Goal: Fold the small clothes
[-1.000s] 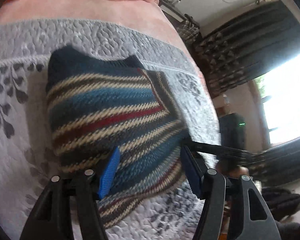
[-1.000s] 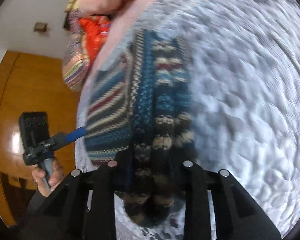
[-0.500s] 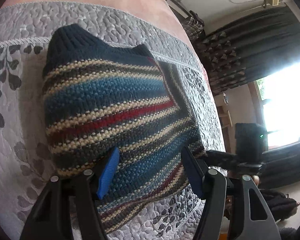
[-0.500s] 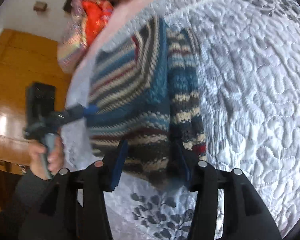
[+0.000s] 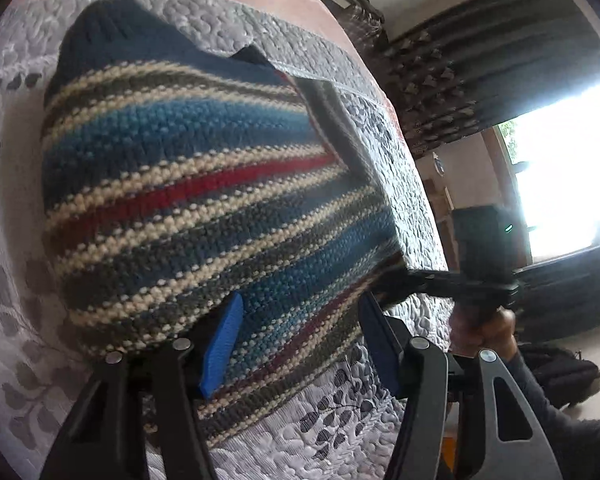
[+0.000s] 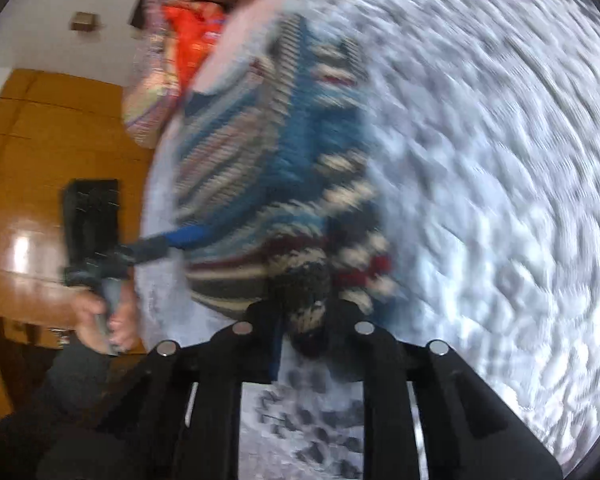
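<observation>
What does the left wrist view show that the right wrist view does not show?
Only the left wrist view shows the bright window, the dark curtains, and the open left gripper over the sweater's hem. Only the right wrist view shows the wooden wardrobe, the orange cloth, and the right gripper shut on a bunched sweater end; this view is blurred. Both show the striped knit sweater lying on the grey quilted bedspread.

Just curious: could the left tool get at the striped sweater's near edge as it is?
Probably yes: the left tool is open, its blue pads astride the striped sweater on the quilt, nothing between.
</observation>
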Demonstrator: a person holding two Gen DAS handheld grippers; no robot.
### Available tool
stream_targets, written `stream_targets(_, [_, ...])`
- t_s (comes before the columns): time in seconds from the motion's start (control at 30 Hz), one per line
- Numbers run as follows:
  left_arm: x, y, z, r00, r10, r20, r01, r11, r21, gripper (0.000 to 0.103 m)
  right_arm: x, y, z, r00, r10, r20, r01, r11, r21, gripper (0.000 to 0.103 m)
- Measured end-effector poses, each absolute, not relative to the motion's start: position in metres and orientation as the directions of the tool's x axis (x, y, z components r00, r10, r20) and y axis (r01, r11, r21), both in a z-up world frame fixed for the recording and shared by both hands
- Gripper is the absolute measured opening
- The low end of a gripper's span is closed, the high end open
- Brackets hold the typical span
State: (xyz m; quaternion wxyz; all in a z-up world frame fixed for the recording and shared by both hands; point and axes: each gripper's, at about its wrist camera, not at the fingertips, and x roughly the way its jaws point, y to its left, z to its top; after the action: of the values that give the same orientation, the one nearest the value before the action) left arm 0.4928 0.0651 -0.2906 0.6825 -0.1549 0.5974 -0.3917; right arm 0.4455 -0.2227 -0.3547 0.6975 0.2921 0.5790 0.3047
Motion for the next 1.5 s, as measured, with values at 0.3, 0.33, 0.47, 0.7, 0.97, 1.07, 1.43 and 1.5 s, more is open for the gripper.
stream_targets(0.3, [0.493,0.062,-0.292,-0.022,-0.718,-0.695,0.344,0.647,-0.680,0.060,0.527,-0.196,-0.352,0.169,0.763,-0.624,-0.018,0.635,0.772,0.015])
stream_targets(0.33, [0.493,0.063,-0.291,-0.023,-0.722,-0.692,0.341,0.645,-0.684,0.060,0.528,-0.195,-0.347,0.193,0.741,-0.643,-0.044,0.662,0.749,0.013])
stream_targets(0.47, [0.493,0.070,-0.292,-0.033,-0.763,-0.646,0.297,0.609,-0.735,0.057,0.522,-0.213,-0.367,0.247,0.675,-0.695,0.026,0.712,0.702,0.011])
stream_targets(0.7, [0.511,0.101,-0.243,0.083,-0.808,-0.584,0.332,0.575,-0.748,0.058,0.539,-0.225,-0.337,0.297,0.730,-0.616,0.002,0.644,0.765,0.032])
stream_targets(0.97, [0.576,0.110,-0.278,0.075,-0.797,-0.599,0.196,0.601,-0.775,0.058,0.596,-0.192,-0.342,0.244,0.647,-0.722,0.028,0.739,0.673,0.010])
stream_targets(1.07, [0.588,0.102,-0.303,0.066,-0.776,-0.627,0.156,0.629,-0.762,0.050,0.589,-0.214,-0.361,0.250,0.611,-0.751,0.083,0.759,0.646,0.008])
stream_targets(1.43, [0.554,0.101,-0.264,0.106,-0.775,-0.623,0.265,0.625,-0.734,0.053,0.546,-0.214,-0.298,0.335,0.637,-0.695,-0.050,0.748,0.662,0.023])
stream_targets(1.5, [0.546,0.095,-0.275,0.085,-0.758,-0.647,0.260,0.644,-0.720,0.053,0.536,-0.203,-0.301,0.280,0.659,-0.698,-0.085,0.741,0.666,0.023])
